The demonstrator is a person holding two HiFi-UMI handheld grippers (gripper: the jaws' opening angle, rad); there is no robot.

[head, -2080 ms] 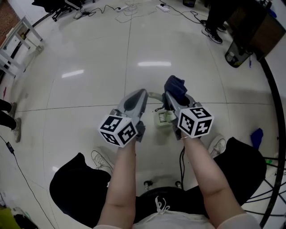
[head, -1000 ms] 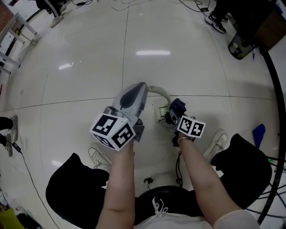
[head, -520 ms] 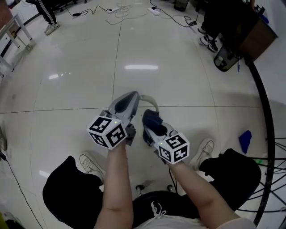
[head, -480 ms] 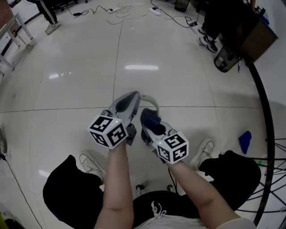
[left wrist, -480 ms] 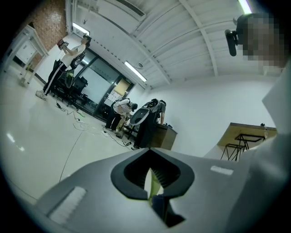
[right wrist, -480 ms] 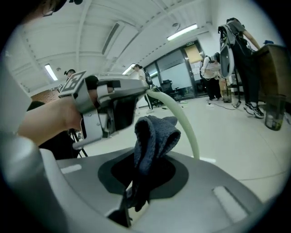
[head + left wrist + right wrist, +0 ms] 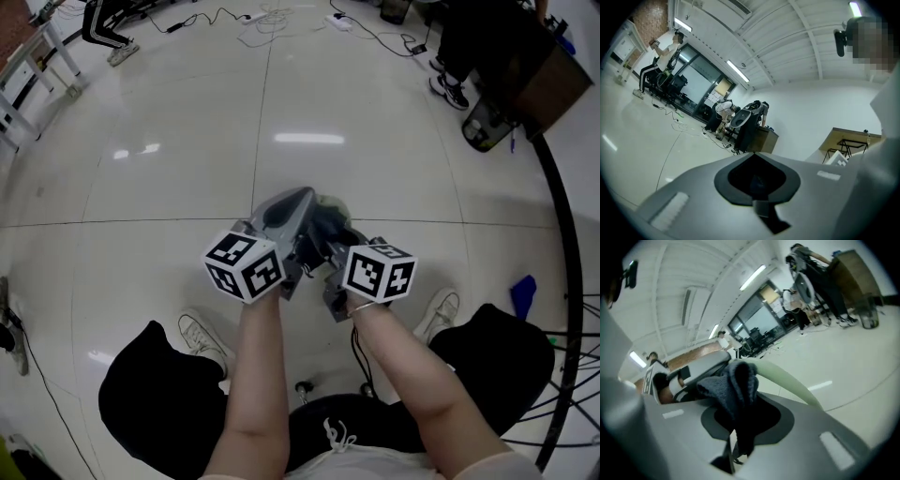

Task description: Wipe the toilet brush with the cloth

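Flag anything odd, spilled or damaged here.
Nothing stands out. The right gripper has the cloth bunched in its jaws, right by the pale green handle of the brush. The floor shows no spill.

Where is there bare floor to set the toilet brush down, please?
Bare tiles lie ahead of the cloth, up to the cables; also left, toward the white rack. Crowded: right, by the bin and black hoop, and near the shoes.
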